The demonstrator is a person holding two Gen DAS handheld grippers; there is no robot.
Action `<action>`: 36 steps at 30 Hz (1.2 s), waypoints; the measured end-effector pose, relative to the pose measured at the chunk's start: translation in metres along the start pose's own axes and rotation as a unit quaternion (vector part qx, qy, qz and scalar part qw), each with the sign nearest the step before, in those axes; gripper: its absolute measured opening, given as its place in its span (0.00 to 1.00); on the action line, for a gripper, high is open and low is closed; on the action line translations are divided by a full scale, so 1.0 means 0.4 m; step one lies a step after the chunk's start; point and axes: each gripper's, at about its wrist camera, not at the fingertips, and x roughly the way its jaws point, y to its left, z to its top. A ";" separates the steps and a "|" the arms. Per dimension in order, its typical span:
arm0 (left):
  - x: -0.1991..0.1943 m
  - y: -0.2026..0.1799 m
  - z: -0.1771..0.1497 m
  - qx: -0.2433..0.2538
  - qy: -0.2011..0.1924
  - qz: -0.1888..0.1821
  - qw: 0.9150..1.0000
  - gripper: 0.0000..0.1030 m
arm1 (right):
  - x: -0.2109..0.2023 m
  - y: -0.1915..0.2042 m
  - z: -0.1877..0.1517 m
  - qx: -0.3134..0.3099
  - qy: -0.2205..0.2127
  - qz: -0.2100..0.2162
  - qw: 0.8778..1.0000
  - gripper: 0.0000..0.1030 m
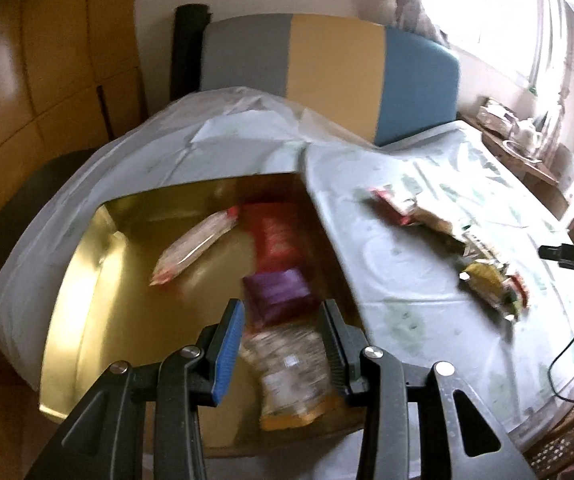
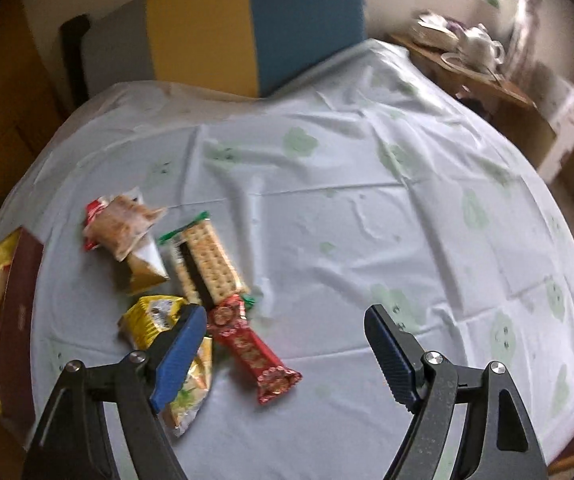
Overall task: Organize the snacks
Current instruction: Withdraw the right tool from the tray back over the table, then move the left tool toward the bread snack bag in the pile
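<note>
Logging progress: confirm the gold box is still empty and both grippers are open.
Not empty. The left wrist view shows the gold box already holding snacks, including a purple packet and a red packet. The left gripper and right gripper are open.

No readable text in either view. Print on red packet, yellow packet and cracker pack on surface: pattern and blurred marks only, no letters or brand made out. White label patch on pack between left jaws: smeared by motion, illegible. Purple packet and red packet in gold box: print blurred, unreadable. No numbers or signs legible.
</note>
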 end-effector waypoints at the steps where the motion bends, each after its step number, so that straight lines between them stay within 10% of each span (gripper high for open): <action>1: 0.001 -0.018 0.010 0.009 -0.002 -0.004 1.000 0.38 | 0.000 -0.007 0.002 0.007 0.001 0.002 1.000 0.80; 8: 0.042 -0.167 0.088 0.080 0.009 -0.048 0.996 0.38 | -0.014 -0.016 -0.001 0.020 -0.005 0.015 1.000 0.83; 18: 0.206 -0.331 0.184 0.028 0.110 -0.148 0.982 0.39 | -0.028 -0.023 0.006 0.033 -0.013 0.037 0.999 0.87; 22: 0.276 -0.377 0.236 0.003 0.144 -0.161 0.976 0.56 | -0.035 -0.024 0.009 0.035 -0.016 0.043 0.998 0.87; 27: 0.346 -0.453 0.329 0.025 0.106 -0.106 0.988 0.59 | -0.045 -0.027 0.013 0.042 -0.021 0.064 0.997 0.89; 36: 0.545 -0.541 0.345 0.094 0.153 -0.071 0.981 0.60 | -0.057 -0.045 0.018 0.067 -0.020 0.102 0.992 0.91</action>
